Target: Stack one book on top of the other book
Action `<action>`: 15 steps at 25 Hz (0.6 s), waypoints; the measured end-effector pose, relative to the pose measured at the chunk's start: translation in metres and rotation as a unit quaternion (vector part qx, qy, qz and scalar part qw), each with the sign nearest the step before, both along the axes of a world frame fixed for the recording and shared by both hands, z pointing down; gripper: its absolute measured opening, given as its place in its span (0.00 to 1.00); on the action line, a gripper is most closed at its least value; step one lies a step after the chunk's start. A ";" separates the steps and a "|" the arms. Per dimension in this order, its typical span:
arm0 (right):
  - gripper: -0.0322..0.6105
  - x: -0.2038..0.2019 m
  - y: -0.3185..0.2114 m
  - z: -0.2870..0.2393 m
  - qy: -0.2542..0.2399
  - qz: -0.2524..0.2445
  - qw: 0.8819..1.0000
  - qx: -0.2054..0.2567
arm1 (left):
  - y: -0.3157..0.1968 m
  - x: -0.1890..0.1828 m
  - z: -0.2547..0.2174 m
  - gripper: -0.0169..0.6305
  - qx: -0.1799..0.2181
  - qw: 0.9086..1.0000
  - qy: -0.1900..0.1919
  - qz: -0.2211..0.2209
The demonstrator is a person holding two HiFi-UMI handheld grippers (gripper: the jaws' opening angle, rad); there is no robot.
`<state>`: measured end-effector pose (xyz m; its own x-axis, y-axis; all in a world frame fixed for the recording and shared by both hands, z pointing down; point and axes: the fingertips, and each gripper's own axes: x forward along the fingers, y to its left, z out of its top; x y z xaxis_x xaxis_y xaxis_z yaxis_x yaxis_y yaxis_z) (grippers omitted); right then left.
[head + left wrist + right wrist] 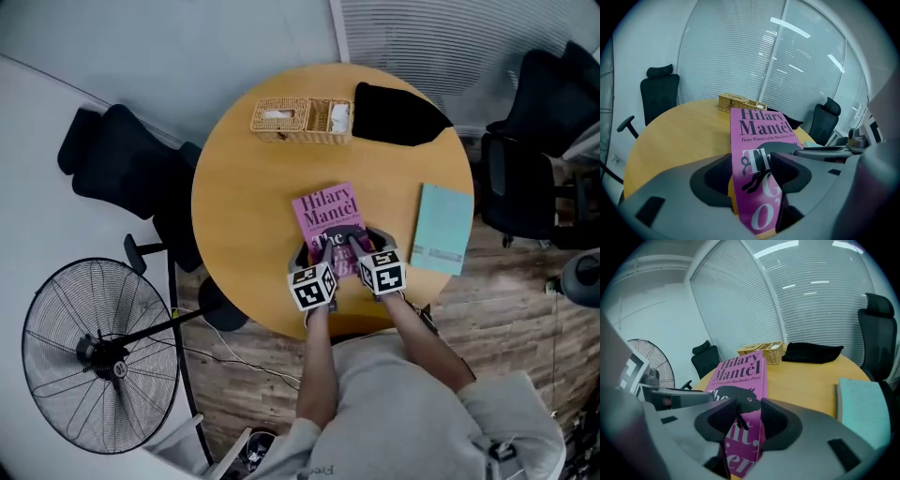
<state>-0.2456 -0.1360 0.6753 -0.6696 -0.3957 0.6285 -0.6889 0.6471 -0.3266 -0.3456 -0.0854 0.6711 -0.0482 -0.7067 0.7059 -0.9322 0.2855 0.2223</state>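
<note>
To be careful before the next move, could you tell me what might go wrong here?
The left claw and right claw pinch the pink book only at its near edge, so it may sag or slip. The teal book lies close to the edge of the table; a sliding landing could nudge it off.

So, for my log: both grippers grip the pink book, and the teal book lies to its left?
Not left: the head view shows the teal book right of the pink book. The left gripper and right gripper do grip it.
</note>
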 end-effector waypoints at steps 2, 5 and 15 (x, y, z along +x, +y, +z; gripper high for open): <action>0.31 0.012 -0.004 -0.001 0.001 0.006 1.000 0.002 | -0.006 0.012 -0.001 0.45 0.002 1.000 0.002 0.006; 0.31 0.031 -0.009 -0.003 0.004 0.015 1.000 0.005 | -0.012 0.029 -0.002 0.45 0.005 1.000 0.005 0.014; 0.31 0.092 -0.024 -0.006 0.012 0.055 0.998 0.009 | -0.037 0.086 -0.002 0.45 0.007 0.999 0.016 0.042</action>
